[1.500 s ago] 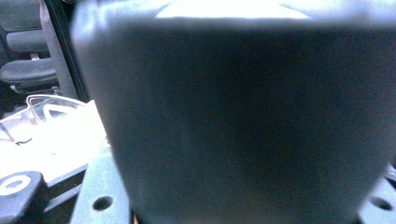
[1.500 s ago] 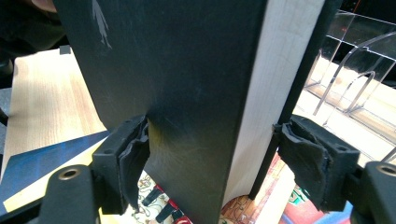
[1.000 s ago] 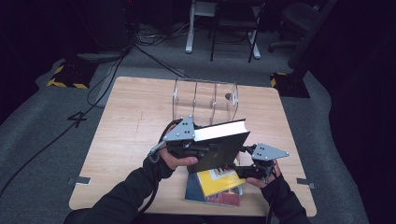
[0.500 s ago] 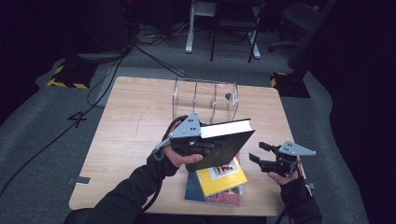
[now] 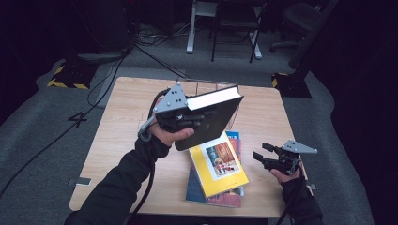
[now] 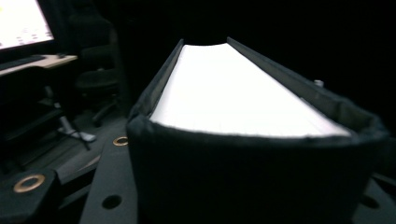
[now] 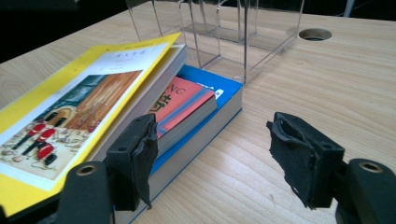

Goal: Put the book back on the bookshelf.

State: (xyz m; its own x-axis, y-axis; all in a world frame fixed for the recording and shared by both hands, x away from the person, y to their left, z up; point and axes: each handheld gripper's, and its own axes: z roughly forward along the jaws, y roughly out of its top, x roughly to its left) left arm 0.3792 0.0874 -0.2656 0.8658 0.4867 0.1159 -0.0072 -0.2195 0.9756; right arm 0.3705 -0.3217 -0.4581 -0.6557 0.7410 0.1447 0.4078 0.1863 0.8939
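The left gripper (image 5: 199, 117) clamps the black book (image 5: 213, 123) by its spine: stiff, heavy, likely to droop. The right gripper (image 5: 260, 152) gapes empty.

A "4" (image 5: 78, 119) seems marked on the floor (image 5: 42, 136).

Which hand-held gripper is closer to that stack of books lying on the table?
Right. The right hand-held gripper sits low beside the stack of books, apart from it. The left hand-held gripper is lifted above the table, clamping a black book.
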